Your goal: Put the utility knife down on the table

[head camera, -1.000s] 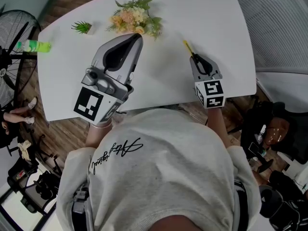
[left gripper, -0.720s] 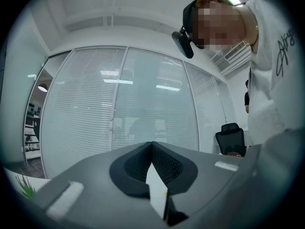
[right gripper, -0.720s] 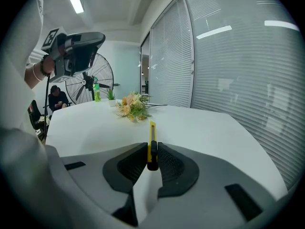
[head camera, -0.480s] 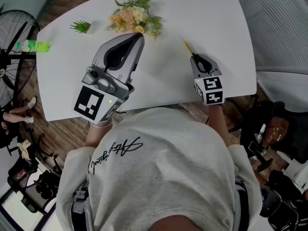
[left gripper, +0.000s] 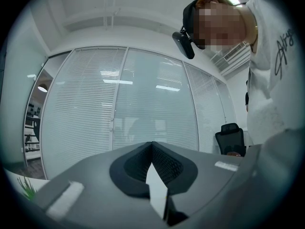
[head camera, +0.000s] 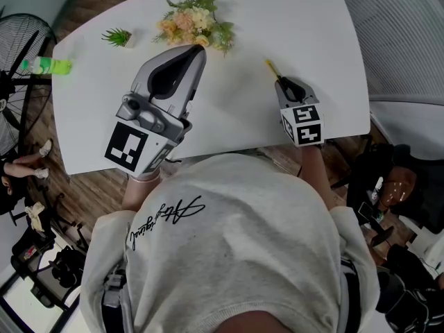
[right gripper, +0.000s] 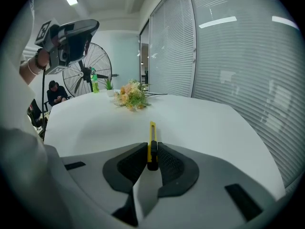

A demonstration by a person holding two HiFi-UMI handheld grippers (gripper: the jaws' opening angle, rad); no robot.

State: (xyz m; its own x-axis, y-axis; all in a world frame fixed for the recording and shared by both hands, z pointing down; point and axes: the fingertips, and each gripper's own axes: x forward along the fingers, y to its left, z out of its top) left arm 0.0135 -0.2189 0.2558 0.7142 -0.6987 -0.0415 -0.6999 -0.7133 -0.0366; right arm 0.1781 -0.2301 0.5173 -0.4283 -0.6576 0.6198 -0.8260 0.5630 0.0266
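Head view: sweatshirt script (head camera: 166, 217) illegible; right hand-held gripper (head camera: 282, 82) clamps knife (head camera: 270, 66).

Your left gripper (head camera: 196, 53) is held level and high in front of you, its jaws pressed together with nothing between them. Your right gripper (head camera: 281, 83) tilts downward, its jaws clamped on the utility knife (right gripper: 152, 144).

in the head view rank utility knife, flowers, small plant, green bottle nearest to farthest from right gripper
1. utility knife, held by right gripper
2. flowers, ahead to the left
3. small plant, left of flowers
4. green bottle, far left
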